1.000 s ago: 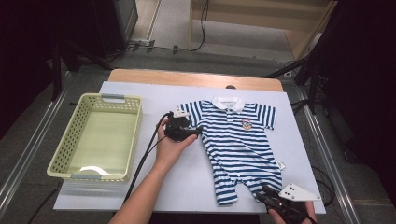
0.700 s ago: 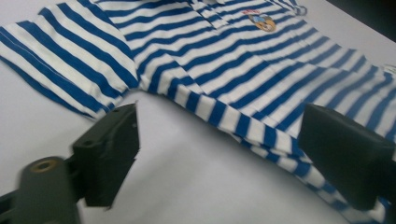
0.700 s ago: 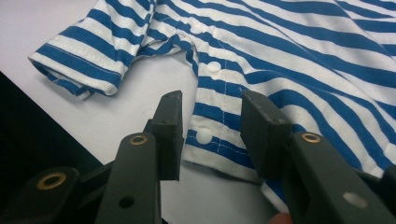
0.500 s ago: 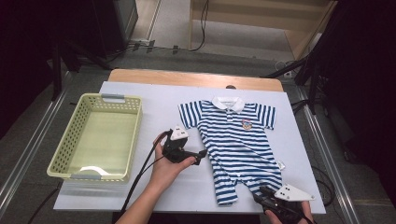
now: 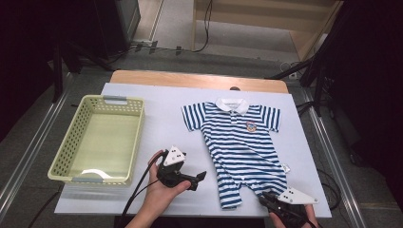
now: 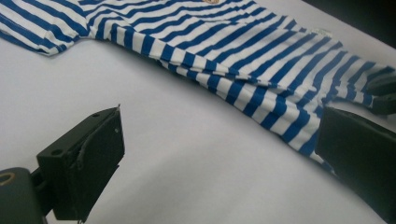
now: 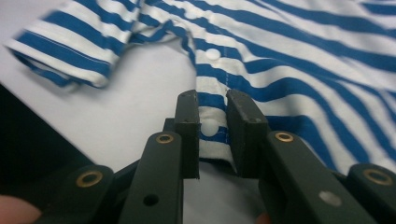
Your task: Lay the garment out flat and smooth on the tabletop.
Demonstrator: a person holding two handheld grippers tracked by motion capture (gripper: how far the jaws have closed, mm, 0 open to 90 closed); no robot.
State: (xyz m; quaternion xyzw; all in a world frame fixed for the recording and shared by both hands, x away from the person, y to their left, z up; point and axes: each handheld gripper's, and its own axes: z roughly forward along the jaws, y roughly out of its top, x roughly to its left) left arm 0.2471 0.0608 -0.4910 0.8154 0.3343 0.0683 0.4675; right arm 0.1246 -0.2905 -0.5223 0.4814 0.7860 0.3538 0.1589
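A blue-and-white striped baby romper (image 5: 240, 147) lies flat on the white table top, collar at the far end. My left gripper (image 5: 197, 180) is held level just left of the romper's near leg. Its jaws have just been opening and now stand open with bare table between them (image 6: 219, 135); the striped leg (image 6: 280, 107) lies ahead. My right gripper (image 5: 264, 198) is at the near right corner. Its jaws have just been closing and now pinch the hem of the romper's other leg (image 7: 212, 105), where a white snap sits on the cloth (image 7: 210, 125).
A pale yellow plastic basket (image 5: 135, 137) stands empty at the left of the white surface (image 5: 161, 118). A wooden table edge (image 5: 199, 80) runs along the far side. Metal rails flank the table, and the floor beyond is dark.
My left gripper has moved from the romper's sleeve toward the near edge, beside the leg, and its jaws have opened. The right gripper has stayed at the near right corner.
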